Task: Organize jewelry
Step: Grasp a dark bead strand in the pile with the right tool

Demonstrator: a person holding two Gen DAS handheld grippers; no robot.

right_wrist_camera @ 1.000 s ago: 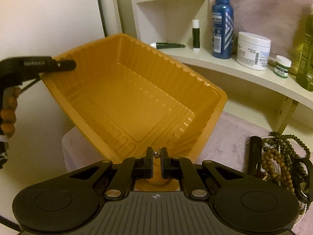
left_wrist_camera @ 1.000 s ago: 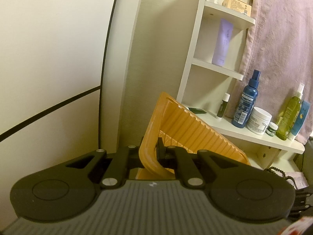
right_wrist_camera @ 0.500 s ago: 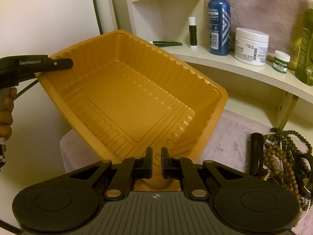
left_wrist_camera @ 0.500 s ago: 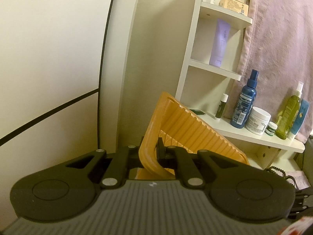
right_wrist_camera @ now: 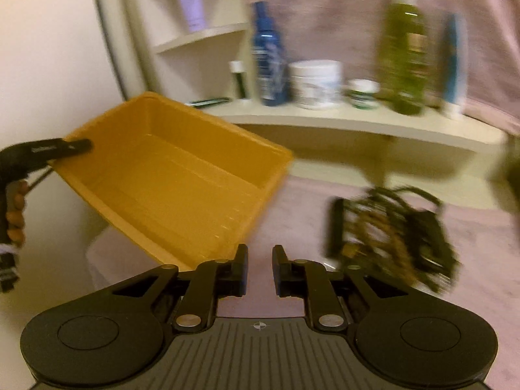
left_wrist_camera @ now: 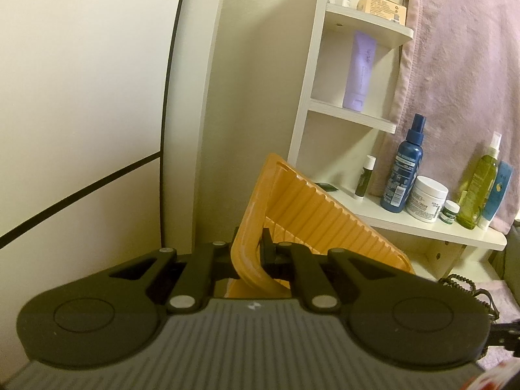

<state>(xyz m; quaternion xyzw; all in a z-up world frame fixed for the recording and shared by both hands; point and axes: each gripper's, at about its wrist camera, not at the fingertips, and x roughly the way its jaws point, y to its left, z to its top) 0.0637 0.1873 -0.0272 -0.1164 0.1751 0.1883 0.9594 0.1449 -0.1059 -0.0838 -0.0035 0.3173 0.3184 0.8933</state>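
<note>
- Left wrist view: the left gripper [left_wrist_camera: 252, 255] has its fingers clenched on the rim of the orange tray [left_wrist_camera: 312, 214], which sits tilted, one corner raised toward the wall.
- Right wrist view: the right gripper [right_wrist_camera: 259, 268] has its fingers parted with nothing between them, over the pink cloth [right_wrist_camera: 481, 243].
- From the right wrist view the same tray [right_wrist_camera: 182, 175] is to the left of the right gripper, its hollow inside bare, with the left gripper [right_wrist_camera: 70, 145] pinching its far left rim.
- A heap of beaded jewelry [right_wrist_camera: 393, 237], dark and tan strands tangled together, lies on the cloth to the right of the tray and apart from it; it is blurred.
- Behind, a white shelf [left_wrist_camera: 422, 224] carries a blue spray bottle [left_wrist_camera: 403, 169], a white jar [left_wrist_camera: 426, 194] and a green bottle [left_wrist_camera: 477, 191].
</note>
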